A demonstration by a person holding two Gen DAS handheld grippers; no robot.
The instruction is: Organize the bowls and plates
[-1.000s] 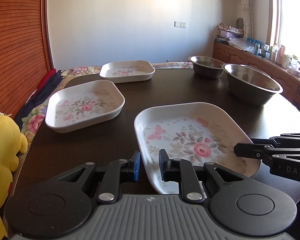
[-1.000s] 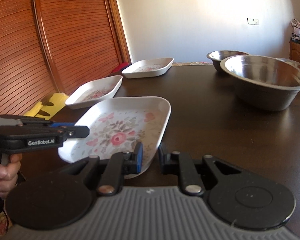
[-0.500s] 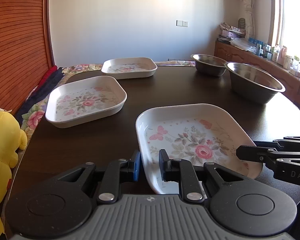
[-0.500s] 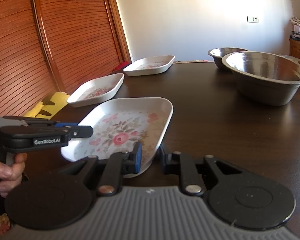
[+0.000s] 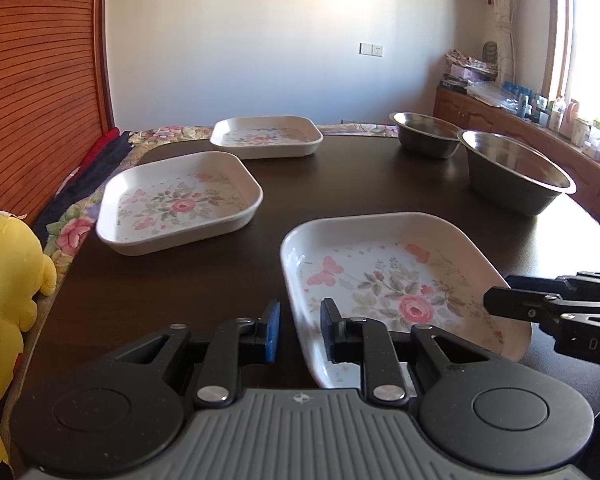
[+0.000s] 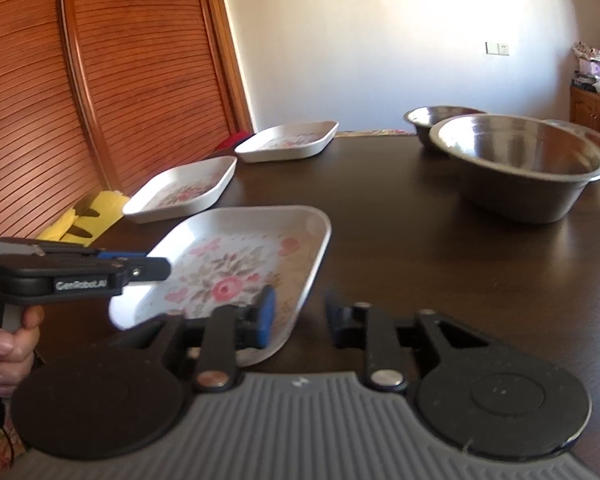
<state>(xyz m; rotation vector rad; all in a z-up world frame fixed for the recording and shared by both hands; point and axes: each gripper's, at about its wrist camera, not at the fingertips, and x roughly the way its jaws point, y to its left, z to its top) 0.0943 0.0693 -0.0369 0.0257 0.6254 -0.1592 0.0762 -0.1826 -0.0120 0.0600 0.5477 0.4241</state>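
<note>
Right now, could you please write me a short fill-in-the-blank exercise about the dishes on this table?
1. The dark wooden table holds ___ white floral rectangular plates.
2. The large stainless steel bowl and the smaller steel bowl behind it are made of ___.
3. The left gripper has its fingers either side of the nearest floral plate's ___.
4. The right gripper is ___.

Missing words: three; metal; rim; open

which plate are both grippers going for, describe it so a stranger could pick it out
On the dark table three white floral plates run in a line from the far edge toward the cameras. It is the nearest plate, with a pink rose and a butterfly inside. Unlike the other two, its near rim sits between the open fingers of the left gripper and the right gripper.
</note>
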